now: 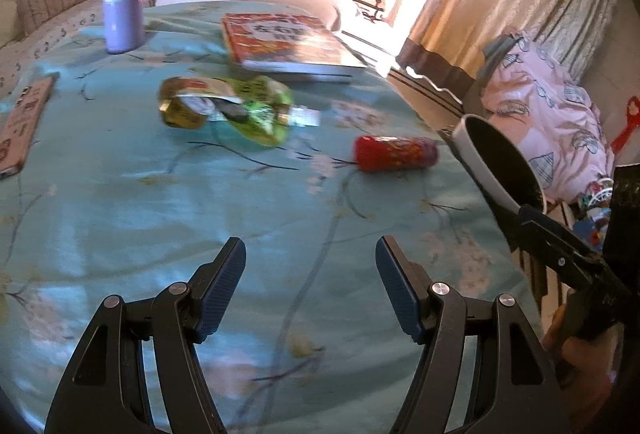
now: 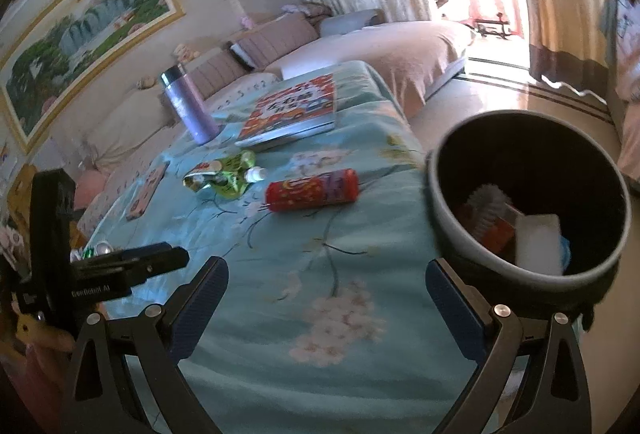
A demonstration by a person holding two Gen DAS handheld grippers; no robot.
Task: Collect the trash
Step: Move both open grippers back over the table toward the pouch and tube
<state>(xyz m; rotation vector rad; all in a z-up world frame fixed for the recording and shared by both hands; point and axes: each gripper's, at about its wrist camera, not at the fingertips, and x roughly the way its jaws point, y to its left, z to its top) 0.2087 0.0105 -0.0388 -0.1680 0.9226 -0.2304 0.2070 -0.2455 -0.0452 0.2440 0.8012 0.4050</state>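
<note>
Crinkly green foil pouch (image 1: 240, 110) lies mid-table on the teal cloth (image 1: 160, 214), probably light, limp and slippery, best pinched at its flat edge, while left gripper (image 1: 311, 286) and right gripper (image 2: 326, 304) both gape empty.

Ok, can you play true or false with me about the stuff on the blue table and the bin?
1. The purple bottle stands upright. True.
2. The red tube is inside the bin. False: it lies on the tablecloth.
3. Both grippers are open, holding nothing. True: left gripper, right gripper.
4. The bin is empty. False: a brush lies inside.
5. The book lies flat. True.
</note>
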